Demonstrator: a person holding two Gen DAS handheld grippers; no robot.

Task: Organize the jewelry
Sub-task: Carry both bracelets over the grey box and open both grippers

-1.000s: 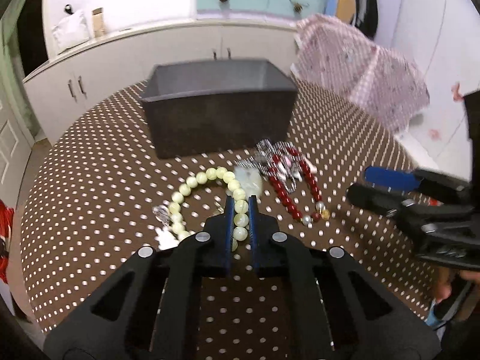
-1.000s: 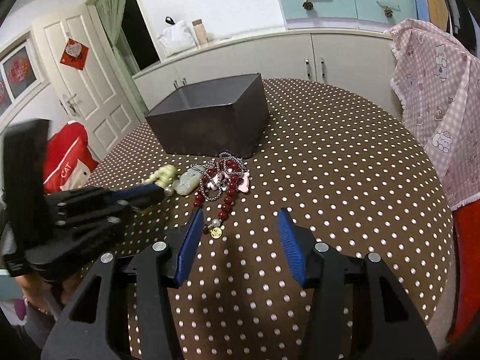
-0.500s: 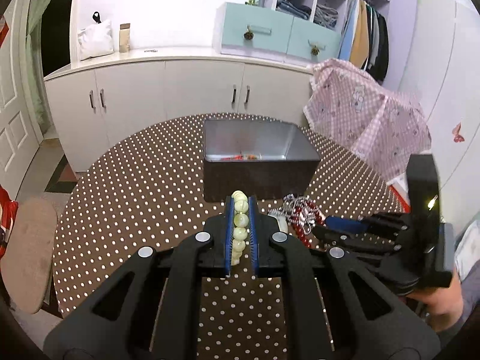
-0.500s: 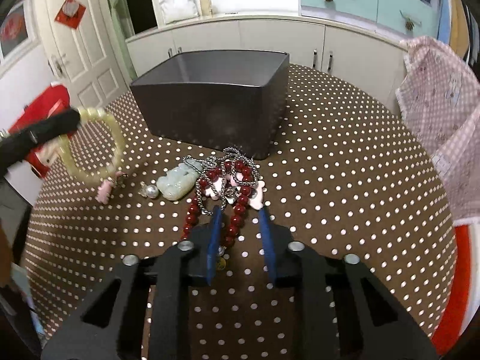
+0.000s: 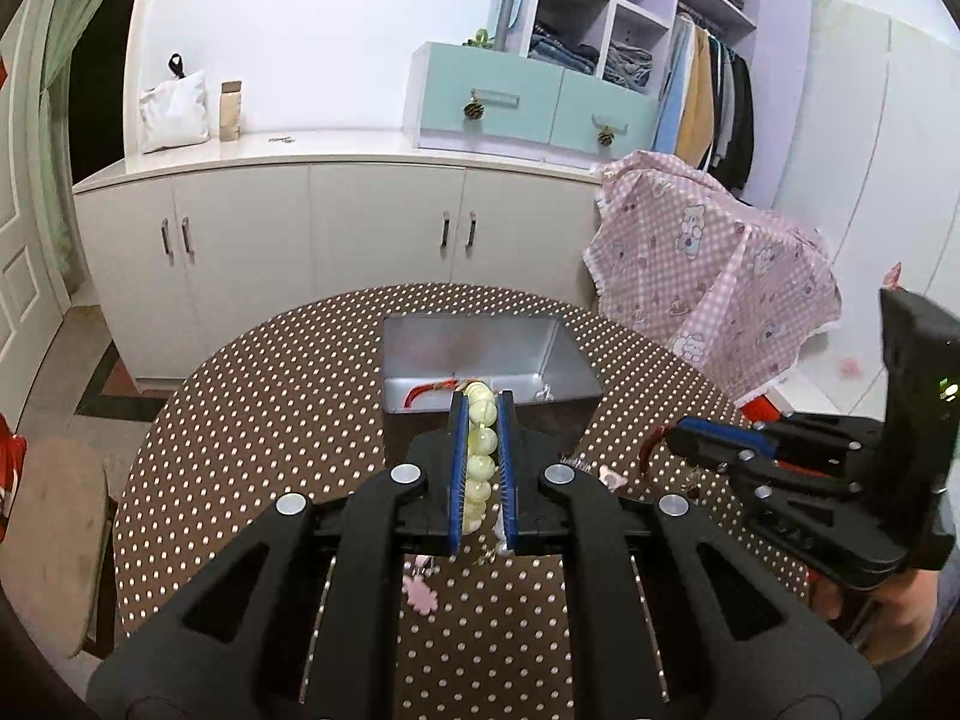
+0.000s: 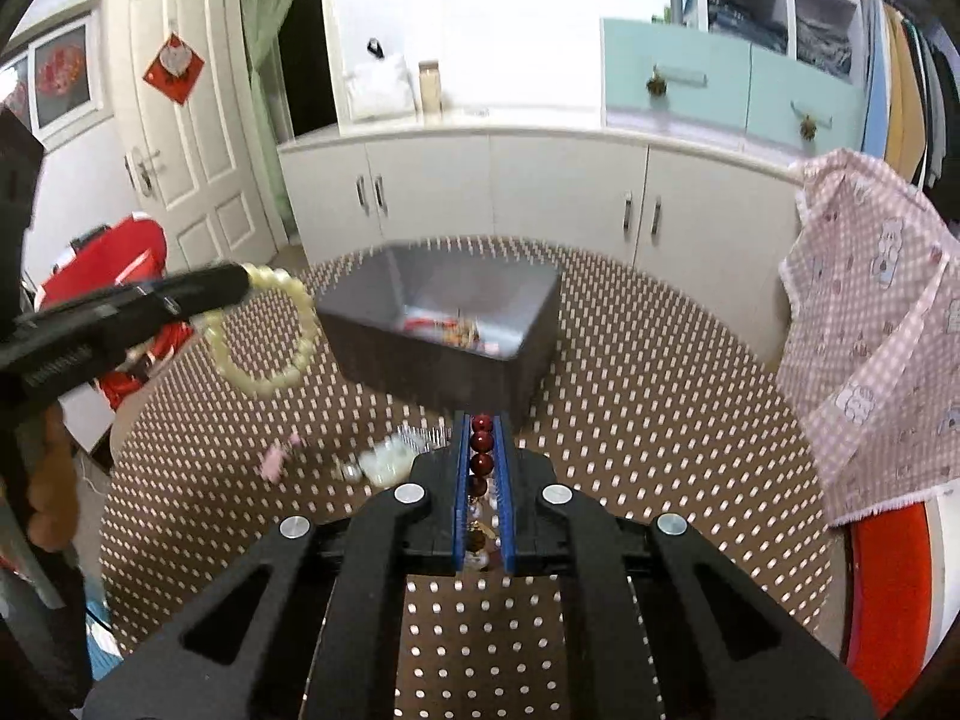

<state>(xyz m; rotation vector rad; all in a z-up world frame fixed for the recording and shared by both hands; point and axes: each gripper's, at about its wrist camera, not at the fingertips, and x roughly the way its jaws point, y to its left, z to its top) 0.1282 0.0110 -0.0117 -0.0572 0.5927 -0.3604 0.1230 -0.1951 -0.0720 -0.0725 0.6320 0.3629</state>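
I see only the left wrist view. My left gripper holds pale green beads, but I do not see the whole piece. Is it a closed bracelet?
Observer: Yes. In the right wrist view the pale green bracelet hangs as a full loop from the left gripper, above the table.
Operator: What does the right gripper hold?
Observer: The right gripper is shut on a dark red bead strand, beads lined up between its pads.
Operator: Is anything left on the table?
Observer: Yes, a pale pendant and a small pink charm lie before the grey box, though blurred.
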